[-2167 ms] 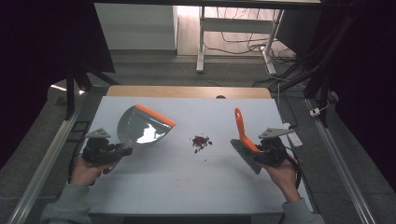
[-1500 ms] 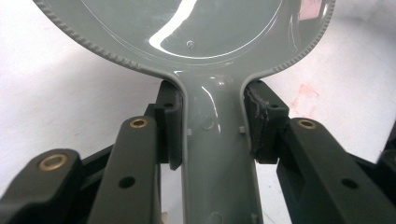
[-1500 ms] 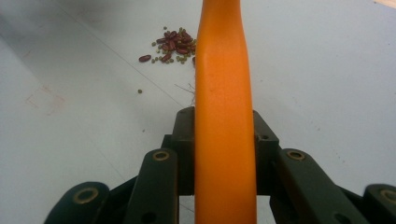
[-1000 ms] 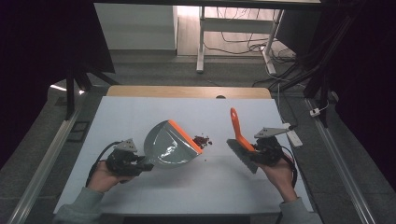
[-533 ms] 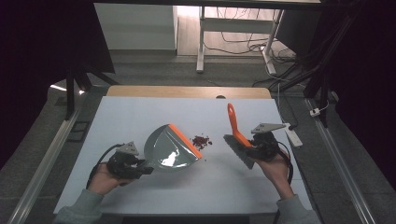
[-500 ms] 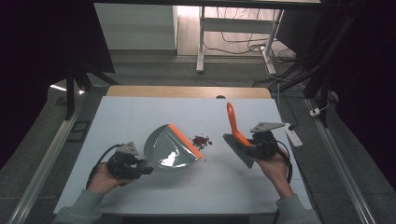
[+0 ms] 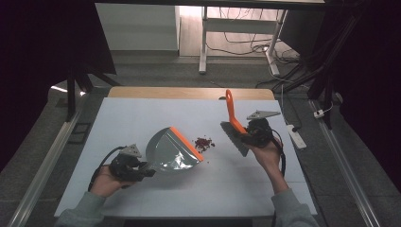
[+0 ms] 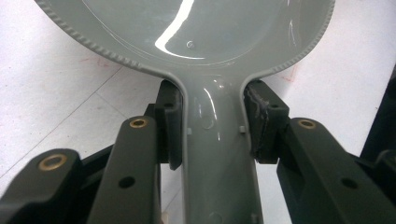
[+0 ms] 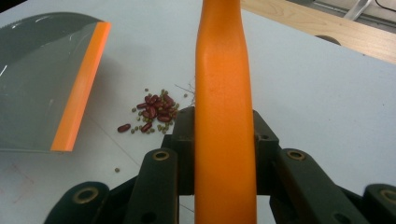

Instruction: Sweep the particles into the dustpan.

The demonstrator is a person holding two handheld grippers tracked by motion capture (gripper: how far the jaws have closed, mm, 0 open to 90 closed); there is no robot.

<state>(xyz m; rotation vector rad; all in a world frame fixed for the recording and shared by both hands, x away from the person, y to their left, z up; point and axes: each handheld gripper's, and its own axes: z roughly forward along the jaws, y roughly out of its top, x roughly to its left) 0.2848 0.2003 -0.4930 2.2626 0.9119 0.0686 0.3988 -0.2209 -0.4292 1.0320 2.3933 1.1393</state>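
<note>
Left gripper (image 7: 142, 168): lower left of the high view, jaws clamped on the handle of the grey plastic dustpan with an orange lip (image 7: 172, 150).
Dustpan: lies on the white table (image 7: 142, 118), lip facing the beans.
Right gripper (image 7: 246, 135): right of centre, jaws closed on the orange-handled brush (image 7: 231, 113), handle pointing up-frame.
Beans: small pile of red and green beans (image 7: 204, 143), between lip and brush.

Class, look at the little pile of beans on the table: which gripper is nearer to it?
Right. The right gripper, holding the brush, sits just right of the beans; the left gripper is farther, behind the dustpan.
</note>
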